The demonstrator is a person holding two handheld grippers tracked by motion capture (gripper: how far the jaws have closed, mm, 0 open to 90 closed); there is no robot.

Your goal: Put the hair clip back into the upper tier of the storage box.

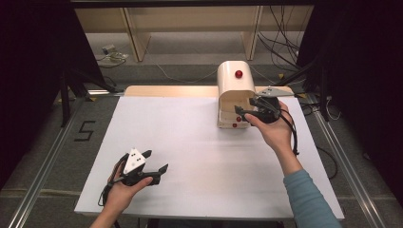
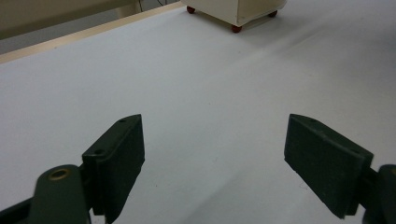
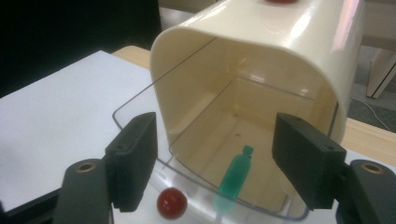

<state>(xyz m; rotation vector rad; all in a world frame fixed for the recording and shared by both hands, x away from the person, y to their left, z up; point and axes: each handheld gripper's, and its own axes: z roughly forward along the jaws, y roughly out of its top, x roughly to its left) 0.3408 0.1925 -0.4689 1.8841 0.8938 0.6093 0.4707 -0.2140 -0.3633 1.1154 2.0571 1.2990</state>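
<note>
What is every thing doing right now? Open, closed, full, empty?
Cream box: clear lid open, on the table.
Green bottle: lying inside the box, nothing gripping it.
Left gripper: open, empty.
Right gripper: open, empty, at the box's opening.

Room beyond the table
Grey floor (image 1: 57, 142) marked "5" (image 1: 84, 130); pale wooden shelving (image 1: 190, 23); loose cables (image 1: 280, 42); dark curtains (image 1: 28, 71)

The small green plastic bottle (image 3: 236, 178) lying inside the cream plastic bread box (image 3: 261, 70) has its base blurred, perhaps behind the clear lid; the box's red top knob (image 3: 280, 1) is cut off.
</note>
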